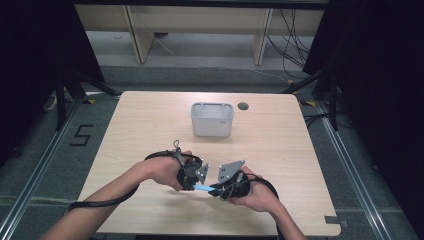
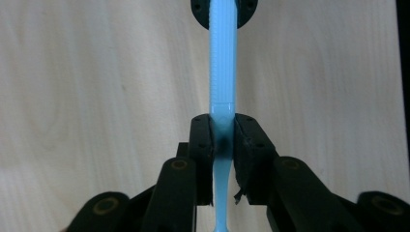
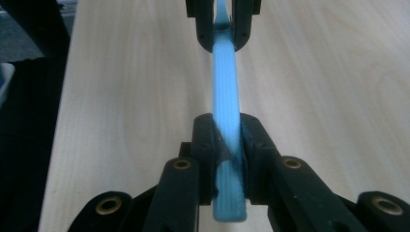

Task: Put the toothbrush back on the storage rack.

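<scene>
Lower centre of the high view: a light-blue stick [image 1: 202, 188] bridges the two grippers just above the wooden table [image 1: 150, 125]. Right gripper [image 3: 227, 137] — jaws clamped on the stick's broad ribbed end. Left gripper [image 2: 223, 133] — pads touching the narrower end on both sides, gripping it. A grey bin [image 1: 212, 119] stands well apart, toward the frame's upper middle.
</scene>
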The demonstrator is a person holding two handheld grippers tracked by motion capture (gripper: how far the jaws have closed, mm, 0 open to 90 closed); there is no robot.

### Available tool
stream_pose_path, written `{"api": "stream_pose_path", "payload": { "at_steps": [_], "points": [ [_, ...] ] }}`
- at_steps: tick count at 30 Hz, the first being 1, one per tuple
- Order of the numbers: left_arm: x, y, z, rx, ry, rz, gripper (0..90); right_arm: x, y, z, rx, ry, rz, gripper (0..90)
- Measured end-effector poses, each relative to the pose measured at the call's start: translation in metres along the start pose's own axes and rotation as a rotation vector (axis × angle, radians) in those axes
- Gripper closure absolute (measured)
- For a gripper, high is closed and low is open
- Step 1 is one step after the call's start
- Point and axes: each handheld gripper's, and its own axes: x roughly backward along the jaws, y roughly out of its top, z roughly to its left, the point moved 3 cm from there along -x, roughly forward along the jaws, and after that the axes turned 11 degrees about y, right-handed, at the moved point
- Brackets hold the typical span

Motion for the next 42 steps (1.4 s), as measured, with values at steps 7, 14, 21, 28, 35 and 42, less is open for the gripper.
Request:
{"api": "stream_pose_path", "payload": {
  "at_steps": [7,14,21,28,35,42],
  "points": [
    [0.028,-0.008,-0.002,0.159,0.167,-0.23,53.8,0.018,-0.016,-0.004,-0.066,-0.145,-0.05,78.9],
    [0.03,-0.03,-0.015,0.262,0.232,-0.34,47.7,0.041,-0.04,-0.007,-0.156,-0.311,-0.171,78.9],
    [0.009,-0.049,-0.024,0.463,0.246,-0.446,43.6,0.069,-0.049,-0.015,-0.231,-0.594,-0.43,78.9],
    [0.002,-0.053,-0.028,0.603,0.266,-0.538,44.0,0.079,-0.045,-0.016,-0.273,-0.736,-0.612,78.8],
    [0.003,-0.058,-0.017,0.798,0.285,-0.669,43.4,0.083,-0.035,-0.019,-0.27,-0.826,-0.704,78.8],
    [0.008,-0.047,0.005,0.878,0.259,-0.774,43.0,0.075,-0.023,-0.023,-0.226,-0.816,-0.713,78.8]
  ]
}}
